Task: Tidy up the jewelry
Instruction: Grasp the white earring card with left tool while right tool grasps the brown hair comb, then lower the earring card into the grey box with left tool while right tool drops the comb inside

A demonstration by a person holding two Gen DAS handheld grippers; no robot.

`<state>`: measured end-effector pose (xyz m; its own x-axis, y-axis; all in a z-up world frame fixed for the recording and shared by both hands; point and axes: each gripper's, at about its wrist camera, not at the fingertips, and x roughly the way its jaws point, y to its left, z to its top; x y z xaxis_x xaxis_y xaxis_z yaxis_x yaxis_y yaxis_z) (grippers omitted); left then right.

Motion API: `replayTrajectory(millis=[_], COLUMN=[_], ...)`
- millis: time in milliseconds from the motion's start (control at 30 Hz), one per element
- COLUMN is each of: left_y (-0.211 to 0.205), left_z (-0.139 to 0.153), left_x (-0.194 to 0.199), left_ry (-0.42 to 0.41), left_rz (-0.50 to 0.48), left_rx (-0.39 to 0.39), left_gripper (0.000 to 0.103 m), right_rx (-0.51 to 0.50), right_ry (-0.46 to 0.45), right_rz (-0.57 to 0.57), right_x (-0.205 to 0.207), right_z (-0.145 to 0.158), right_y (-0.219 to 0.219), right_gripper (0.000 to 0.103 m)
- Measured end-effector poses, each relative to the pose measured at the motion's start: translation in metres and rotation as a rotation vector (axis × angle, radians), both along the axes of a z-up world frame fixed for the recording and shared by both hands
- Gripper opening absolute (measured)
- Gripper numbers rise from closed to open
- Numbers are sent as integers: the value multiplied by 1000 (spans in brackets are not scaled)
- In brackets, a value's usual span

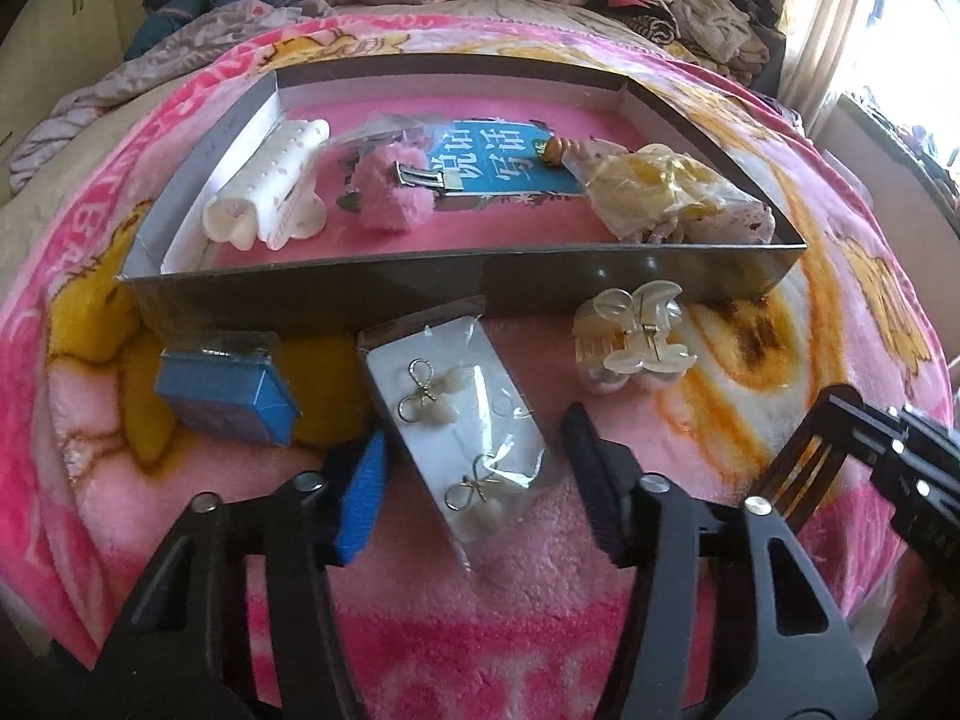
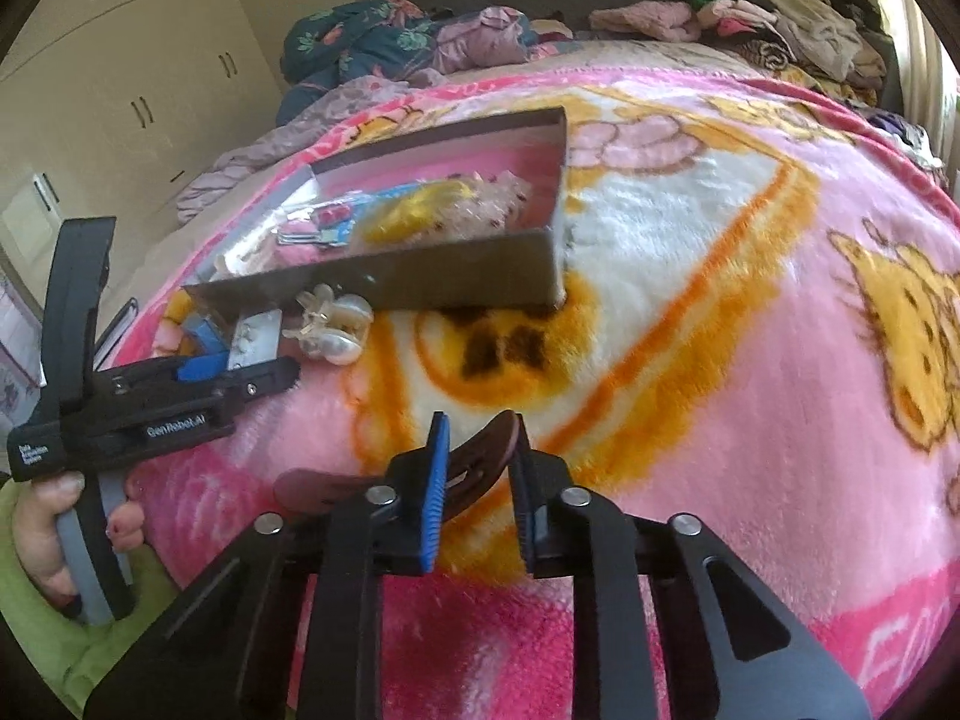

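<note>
A grey cardboard box (image 1: 420,282) lies on a pink blanket and holds a white hair roller (image 1: 270,192), a pink fluffy clip (image 1: 393,195), a blue card and bagged yellow items (image 1: 666,192). Before it lie a blue packet (image 1: 228,399), a carded pair of bow earrings (image 1: 462,426) and a pearly claw clip (image 1: 630,336). My left gripper (image 1: 474,486) is open, its fingers on either side of the earring card. My right gripper (image 2: 480,468) is shut on a brown hair clip (image 2: 474,468), above the blanket.
Piles of clothes (image 2: 780,18) and crumpled bedding (image 2: 384,42) lie at the far end of the bed. Cream wardrobes (image 2: 120,78) stand at the left. The box also shows in the right wrist view (image 2: 450,276), with the left gripper (image 2: 240,372) beside it.
</note>
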<state>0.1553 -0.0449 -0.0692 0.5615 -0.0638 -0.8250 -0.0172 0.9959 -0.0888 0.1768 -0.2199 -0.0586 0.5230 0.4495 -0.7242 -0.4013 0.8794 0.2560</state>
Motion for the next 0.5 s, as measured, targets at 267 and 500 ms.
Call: replayTrajectory(millis=[267, 500], left_y=[3, 9], left_z=[9, 25], left_x=[-13, -19], left_ry=[-17, -53], left_rz=[-22, -29], left_rx=[-7, -28], left_gripper=[31, 31], right_rx=[18, 20], right_ry=[-59, -111], right_rz=[53, 87], right_x=[-2, -4], right_z=[22, 46], right_y=[10, 24], right_gripper=[9, 6])
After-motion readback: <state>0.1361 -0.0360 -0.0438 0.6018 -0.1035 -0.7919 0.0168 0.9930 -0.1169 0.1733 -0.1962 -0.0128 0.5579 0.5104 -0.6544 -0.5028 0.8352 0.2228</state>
